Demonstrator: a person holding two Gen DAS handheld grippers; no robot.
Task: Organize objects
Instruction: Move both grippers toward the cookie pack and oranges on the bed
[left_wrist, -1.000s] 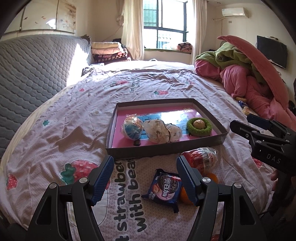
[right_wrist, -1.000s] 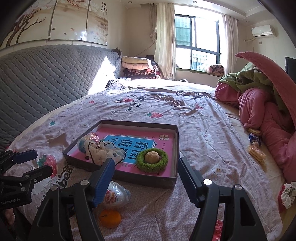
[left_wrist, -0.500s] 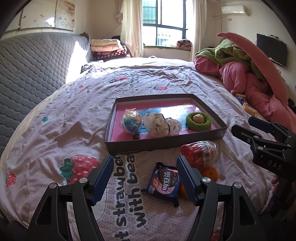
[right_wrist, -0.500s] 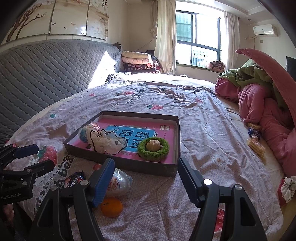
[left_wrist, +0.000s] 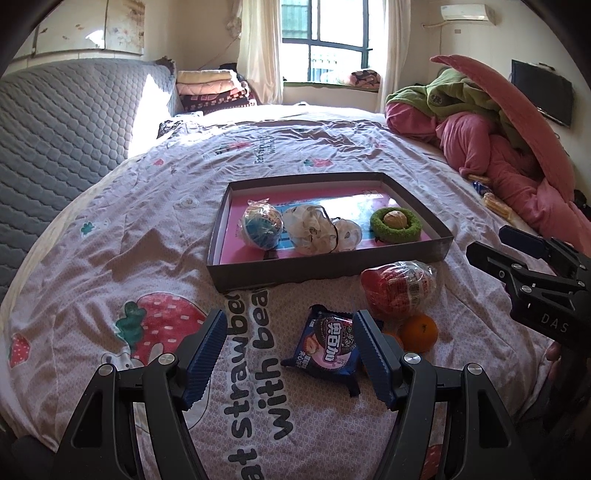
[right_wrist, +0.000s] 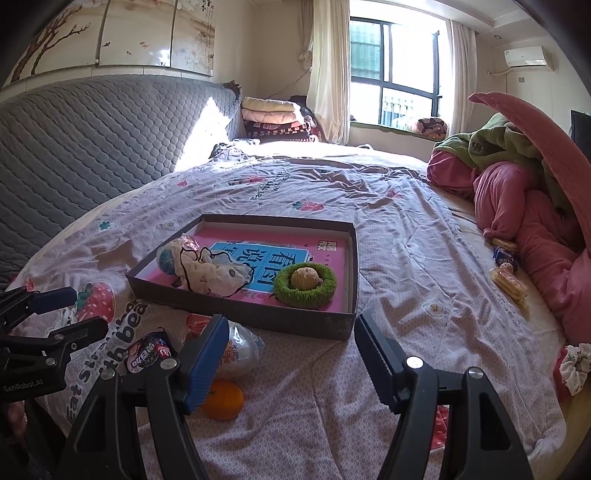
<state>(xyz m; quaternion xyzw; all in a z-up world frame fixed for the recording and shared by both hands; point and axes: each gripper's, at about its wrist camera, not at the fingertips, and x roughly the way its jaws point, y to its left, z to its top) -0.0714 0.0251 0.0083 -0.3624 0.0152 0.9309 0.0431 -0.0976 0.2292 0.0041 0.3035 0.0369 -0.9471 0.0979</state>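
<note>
Dark blue cookie packet (left_wrist: 328, 343) lies on the strawberry-print bedsheet (left_wrist: 147, 258), just ahead of the left tongs (left_wrist: 288, 354), spread, holding nothing. Right tongs (right_wrist: 288, 354) likewise spread. Beside the packet: small orange fruit (left_wrist: 420, 331), red wrapped egg (left_wrist: 399, 286). Beyond, shallow grey cardboard tray (left_wrist: 325, 268) holds a green ring (left_wrist: 396, 225).

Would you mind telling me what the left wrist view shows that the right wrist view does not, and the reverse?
Only the left view shows the TV and a second orange behind its finger. Only the right view shows the scrunchie at the bed's edge. Both show the tray, green ring, cookie pack, wrapped egg, an orange, and both grippers open: left, right.
</note>
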